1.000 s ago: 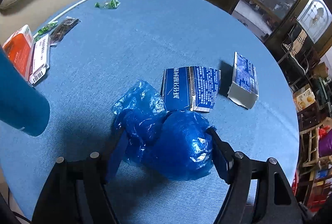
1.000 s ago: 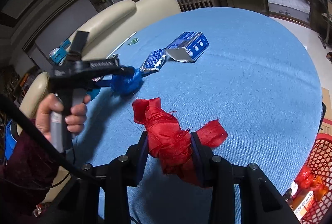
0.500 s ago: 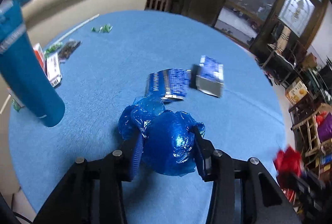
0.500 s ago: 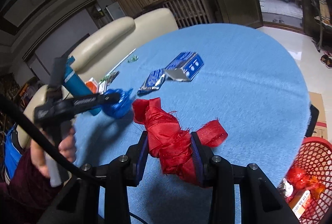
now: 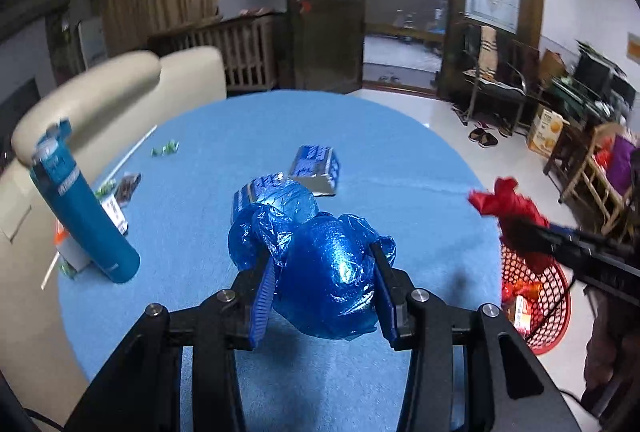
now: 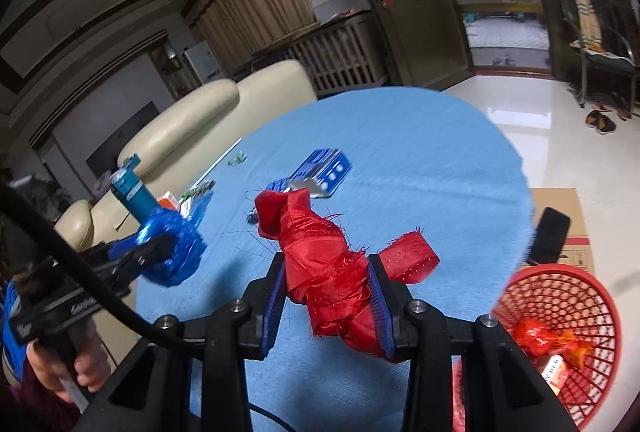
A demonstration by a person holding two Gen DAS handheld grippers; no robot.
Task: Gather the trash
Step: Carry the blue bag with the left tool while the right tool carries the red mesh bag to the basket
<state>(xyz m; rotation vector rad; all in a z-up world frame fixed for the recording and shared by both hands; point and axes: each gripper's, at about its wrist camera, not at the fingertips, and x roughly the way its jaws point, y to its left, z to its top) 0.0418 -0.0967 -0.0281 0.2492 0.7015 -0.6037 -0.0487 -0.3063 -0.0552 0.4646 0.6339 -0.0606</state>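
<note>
My left gripper (image 5: 324,292) is shut on a crumpled blue plastic bag (image 5: 320,264) and holds it above the round blue table (image 5: 400,167). My right gripper (image 6: 328,308) is shut on a bundle of red ribbon (image 6: 324,264), lifted above the table's near right edge. The ribbon shows in the left wrist view (image 5: 508,207) over the red mesh trash basket (image 5: 548,296). In the right wrist view the basket (image 6: 560,296) stands on the floor at the right with wrappers inside. The blue bag also shows there (image 6: 176,252).
A blue carton (image 5: 316,171) and a flattened blue wrapper (image 5: 256,187) lie mid-table. A teal bottle (image 5: 80,216) stands at the left with small packets (image 5: 120,191) and a green wrapper (image 5: 164,148). A cream sofa (image 5: 120,87) is behind. A cardboard box (image 6: 568,216) sits beside the basket.
Both grippers have lifted their loads off the table and swung right toward the basket. The left gripper closed tighter on the blue bag.
</note>
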